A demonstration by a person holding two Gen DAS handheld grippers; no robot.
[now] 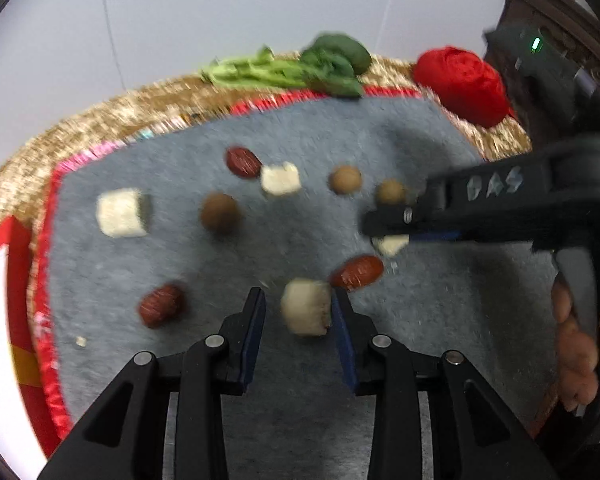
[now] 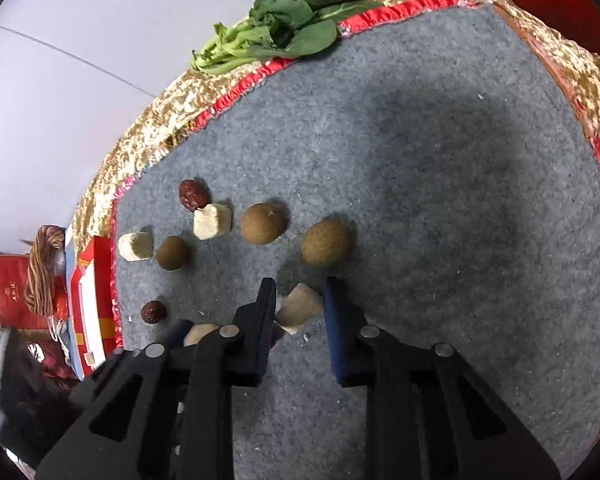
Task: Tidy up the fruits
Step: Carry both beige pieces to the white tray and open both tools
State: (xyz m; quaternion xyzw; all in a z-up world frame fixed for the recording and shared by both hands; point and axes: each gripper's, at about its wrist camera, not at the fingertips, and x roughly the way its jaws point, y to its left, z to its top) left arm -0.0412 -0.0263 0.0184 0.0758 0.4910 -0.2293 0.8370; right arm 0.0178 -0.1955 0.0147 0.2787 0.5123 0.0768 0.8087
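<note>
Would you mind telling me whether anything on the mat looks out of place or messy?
Yes: a bunch of leafy greens lies on the mat's far red and gold edge, a vegetable among fruit. Small pale crumbs are scattered on the grey mat near the cream cubes.

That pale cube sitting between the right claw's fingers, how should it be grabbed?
Grip the pale cube by its two flat side faces, coming down from above as the right claw already does. It lies tilted on the grey mat, so the fingers should line up with its faces, not its corners. The claw is open around it.
</note>
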